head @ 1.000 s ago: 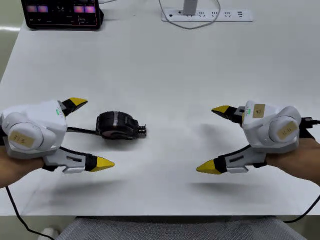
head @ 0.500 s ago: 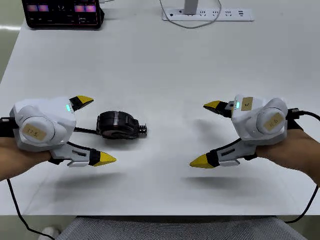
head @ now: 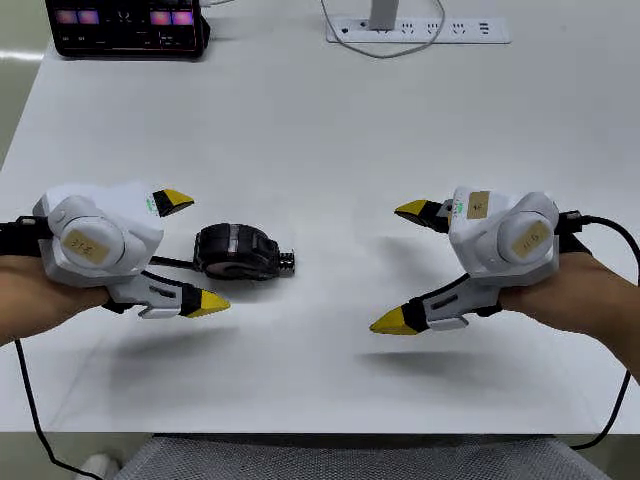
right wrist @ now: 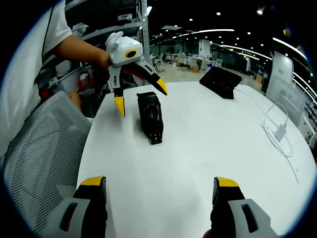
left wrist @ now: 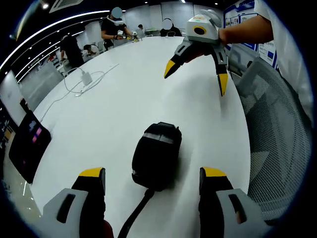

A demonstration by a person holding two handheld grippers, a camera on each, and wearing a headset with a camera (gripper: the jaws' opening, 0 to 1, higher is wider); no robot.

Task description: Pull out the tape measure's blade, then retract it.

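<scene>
Workroom: large hall under rows of ceiling lights (right wrist: 213,32), seen behind both gripper views

1. White tabletop (head: 330,130): broad, plain, carries every item below except the chair
2. Grey mesh chair (head: 350,458): seat tucked against the tabletop's near edge
3. Left gripper (head: 200,250): white body, black jaws with yellow tips, held in a hand over the near left part of the tabletop. Jaws spread wide apart, gripping nothing; the tape measure lies in the gap between them, clear of both tips
4. Right gripper (head: 395,267): same make, held over the near right part of the tabletop and pointed toward the left one. Jaws wide apart, nothing between them, well apart from the tape measure
5. Dark screen device (head: 125,27): far left corner, display lit pink and purple
6. White power strip (head: 418,30): along the far edge, right of the middle, with a white cable (head: 360,45) looping onto the tabletop before it
7. Tape measure (head: 236,251): black case with a grey band, lying toward the near edge, left of the middle. Blade hook (head: 285,261) sits at the case mouth, facing the right gripper
8. Black cord (head: 170,262): runs from the case's rear toward the left gripper's body
</scene>
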